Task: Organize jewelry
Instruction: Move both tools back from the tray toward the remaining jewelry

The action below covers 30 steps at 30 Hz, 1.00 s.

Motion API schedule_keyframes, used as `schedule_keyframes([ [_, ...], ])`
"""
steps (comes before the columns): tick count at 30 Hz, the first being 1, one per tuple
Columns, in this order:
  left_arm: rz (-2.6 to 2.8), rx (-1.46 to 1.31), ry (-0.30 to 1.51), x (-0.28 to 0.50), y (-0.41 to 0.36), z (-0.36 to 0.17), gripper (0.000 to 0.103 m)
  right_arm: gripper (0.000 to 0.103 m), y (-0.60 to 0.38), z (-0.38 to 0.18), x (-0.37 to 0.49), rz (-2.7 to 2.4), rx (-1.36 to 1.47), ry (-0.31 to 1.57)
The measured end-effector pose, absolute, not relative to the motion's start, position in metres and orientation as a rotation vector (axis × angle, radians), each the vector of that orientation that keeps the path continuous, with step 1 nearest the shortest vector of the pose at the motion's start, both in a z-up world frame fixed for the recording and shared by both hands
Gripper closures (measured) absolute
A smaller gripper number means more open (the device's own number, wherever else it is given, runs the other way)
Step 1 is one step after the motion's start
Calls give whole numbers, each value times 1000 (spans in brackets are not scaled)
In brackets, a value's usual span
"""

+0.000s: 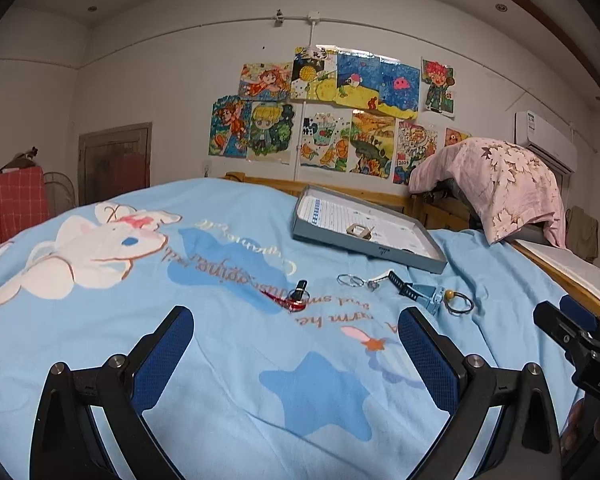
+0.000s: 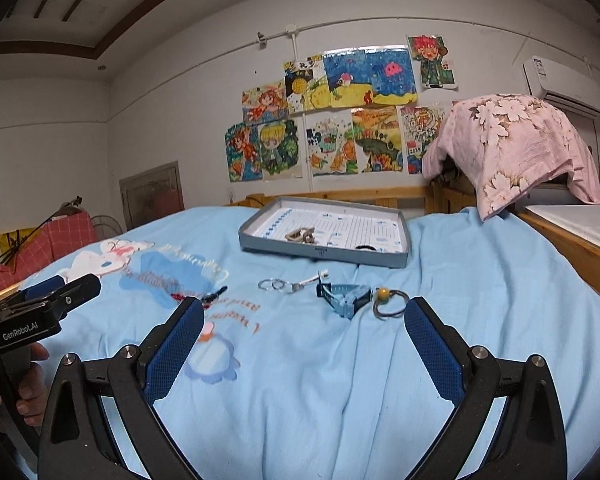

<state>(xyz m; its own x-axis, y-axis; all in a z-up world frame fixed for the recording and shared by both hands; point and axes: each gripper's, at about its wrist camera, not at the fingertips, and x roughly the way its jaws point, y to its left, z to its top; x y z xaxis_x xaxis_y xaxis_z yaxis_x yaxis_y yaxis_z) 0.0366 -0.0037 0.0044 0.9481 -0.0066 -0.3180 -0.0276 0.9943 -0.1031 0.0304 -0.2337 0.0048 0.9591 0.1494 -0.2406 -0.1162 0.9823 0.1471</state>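
My left claw (image 1: pixel 296 344) is spread wide with nothing between its blue pads, hovering over the blue bedspread (image 1: pixel 228 360); my right claw (image 2: pixel 304 332) is just as wide and just as empty. I take the gray tray (image 2: pixel 324 256) as my landmark. It sits on the bed toward the wooden headboard, and inside it I can see a small tan metal clasp-like piece (image 2: pixel 300 234) near the middle and a dark ring (image 2: pixel 365 247) by the near wall. The rest of the jewelry lies in a loose row on the bedspread on the near side of the tray: a pair of thin silver hoops (image 2: pixel 272 284) off its near left corner, a small silver and white trinket (image 2: pixel 304 283) beside them, then a blue watch (image 2: pixel 346 298) straight in front of the tray, and a dark hair tie with a yellow bead (image 2: pixel 388 304) touching the watch's right end. Further left of the tray, well apart from the row, lies a black and red piece (image 1: pixel 296 298) that I cannot identify. A pink flowered cloth (image 2: pixel 512 148) hangs beyond the tray's right side.
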Motion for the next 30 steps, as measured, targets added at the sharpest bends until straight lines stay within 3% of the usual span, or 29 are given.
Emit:
schedule_keyframes([
  [13,8,-114,346,47,4,8,0,4,-235,10,35,140,146,253],
  [30,-99,-67,423,156,-13,17,0,4,-271,31,125,155,121,321],
])
